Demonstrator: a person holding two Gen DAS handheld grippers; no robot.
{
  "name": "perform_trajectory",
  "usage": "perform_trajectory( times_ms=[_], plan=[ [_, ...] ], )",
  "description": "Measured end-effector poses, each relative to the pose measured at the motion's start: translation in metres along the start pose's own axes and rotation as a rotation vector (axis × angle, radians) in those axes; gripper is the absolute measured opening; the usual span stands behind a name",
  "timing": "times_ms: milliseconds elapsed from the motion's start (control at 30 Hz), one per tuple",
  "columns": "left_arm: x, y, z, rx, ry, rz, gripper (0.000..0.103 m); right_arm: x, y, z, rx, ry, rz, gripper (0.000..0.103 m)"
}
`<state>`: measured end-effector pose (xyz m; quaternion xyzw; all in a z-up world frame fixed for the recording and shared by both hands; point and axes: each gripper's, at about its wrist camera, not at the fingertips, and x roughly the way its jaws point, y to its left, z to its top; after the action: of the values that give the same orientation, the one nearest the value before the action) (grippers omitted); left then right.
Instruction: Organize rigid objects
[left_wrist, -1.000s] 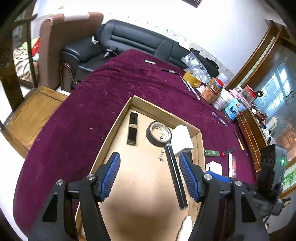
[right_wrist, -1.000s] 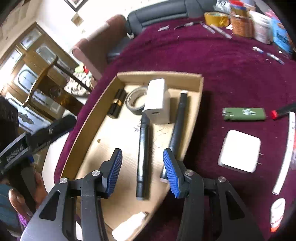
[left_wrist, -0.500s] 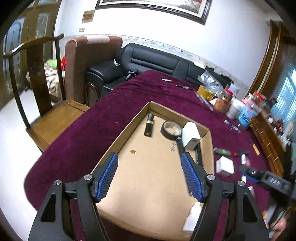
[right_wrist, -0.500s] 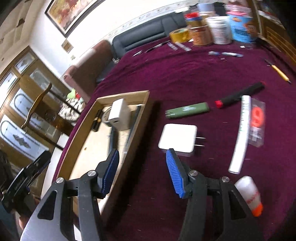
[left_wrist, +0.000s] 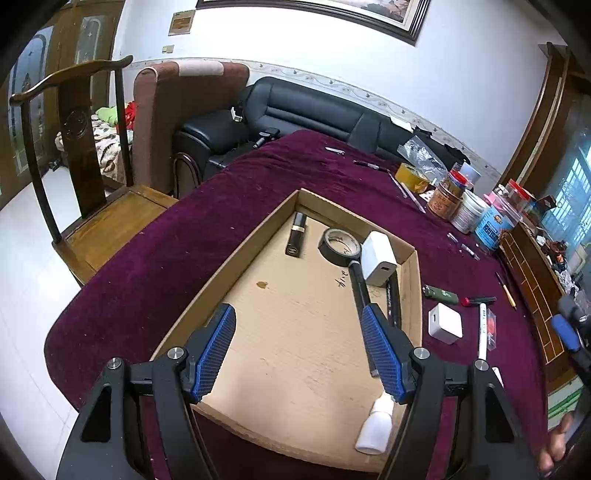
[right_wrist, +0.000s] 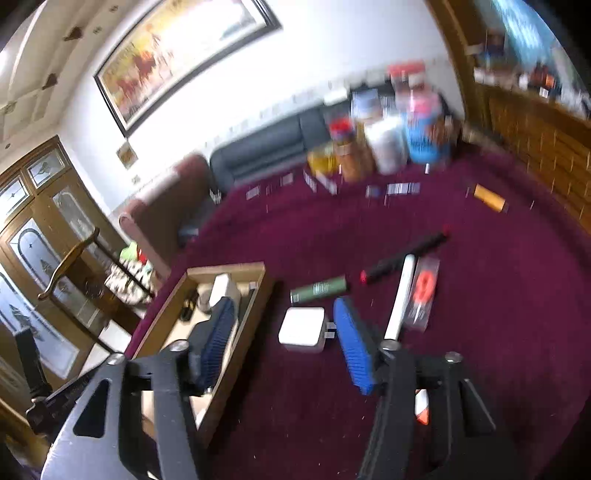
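Cardboard tray (left_wrist: 413, 280) on a purple tablecloth (left_wrist: 166, 258), open-topped. Contents: black lipstick tube (left_wrist: 297, 239) near the far corner; roll of dark tape (left_wrist: 340, 246) beside it; white charger block (left_wrist: 378, 263) touching the tape; two black pens (left_wrist: 360, 286) lying lengthwise under the block; small white bottle (left_wrist: 375, 424) on its side at the near edge.

Outside the tray, on the cloth: white square adapter (right_wrist: 302, 329), green lighter (right_wrist: 318, 289), red-tipped black pen (right_wrist: 402, 258), white stick (right_wrist: 400, 295).

Jars and tubs (left_wrist: 465, 206) clustered at the table's far edge.

Left gripper (left_wrist: 299, 350): jaws apart, empty, over the tray. Right gripper (right_wrist: 284, 343): jaws opening, empty, adapter lying between them on the cloth, view blurred.
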<state>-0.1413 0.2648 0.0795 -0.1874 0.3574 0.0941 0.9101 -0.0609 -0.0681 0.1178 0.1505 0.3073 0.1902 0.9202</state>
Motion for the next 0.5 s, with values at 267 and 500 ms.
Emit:
perform_trajectory(
  times_ms=[267, 500],
  plan=[
    [0.003, -0.004, -0.004, 0.006, 0.029, -0.016, 0.065, 0.001, 0.021, -0.009, -0.112, -0.023, -0.058, 0.076],
    [0.002, 0.005, -0.001, -0.030, 0.027, -0.021, 0.065, 0.002, 0.021, -0.014, -0.104, -0.012, -0.039, 0.076]
  ],
)
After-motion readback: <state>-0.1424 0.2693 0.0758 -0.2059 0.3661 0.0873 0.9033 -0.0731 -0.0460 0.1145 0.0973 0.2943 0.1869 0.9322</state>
